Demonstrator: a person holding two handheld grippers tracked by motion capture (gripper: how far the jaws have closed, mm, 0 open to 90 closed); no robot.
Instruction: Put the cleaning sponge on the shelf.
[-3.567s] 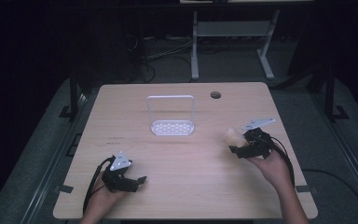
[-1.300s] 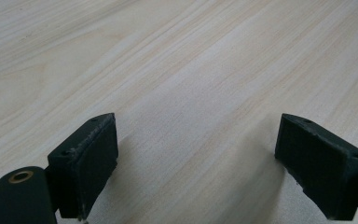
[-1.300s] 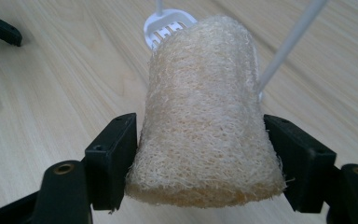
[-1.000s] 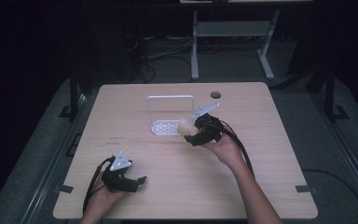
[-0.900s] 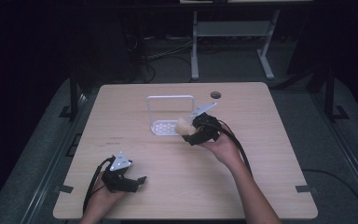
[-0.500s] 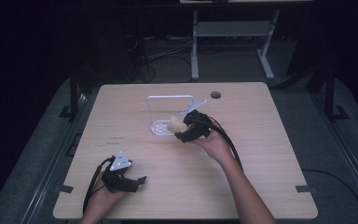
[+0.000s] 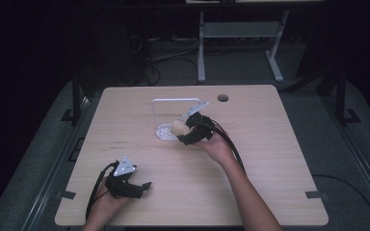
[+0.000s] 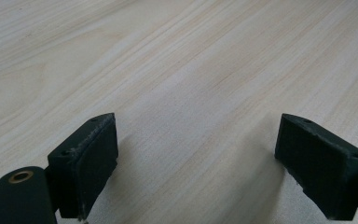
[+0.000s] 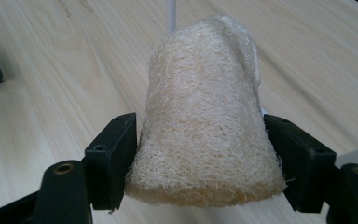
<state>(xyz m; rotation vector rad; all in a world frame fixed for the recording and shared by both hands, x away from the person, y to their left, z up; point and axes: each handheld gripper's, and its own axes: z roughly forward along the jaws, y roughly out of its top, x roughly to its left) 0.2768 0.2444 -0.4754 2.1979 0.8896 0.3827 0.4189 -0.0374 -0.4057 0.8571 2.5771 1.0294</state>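
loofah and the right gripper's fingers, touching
Touching: the right gripper view shows both black fingers pressed against the sides of the loofah.

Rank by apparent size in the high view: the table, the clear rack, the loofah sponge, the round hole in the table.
1. table
2. clear rack
3. loofah sponge
4. round hole, though lying farther from the camera than the sponge

Your black two-jaw left gripper (image 7: 134, 186) rests low near you, jaws spread wide; your right gripper (image 7: 185, 131) reaches forward, clamped on a load.
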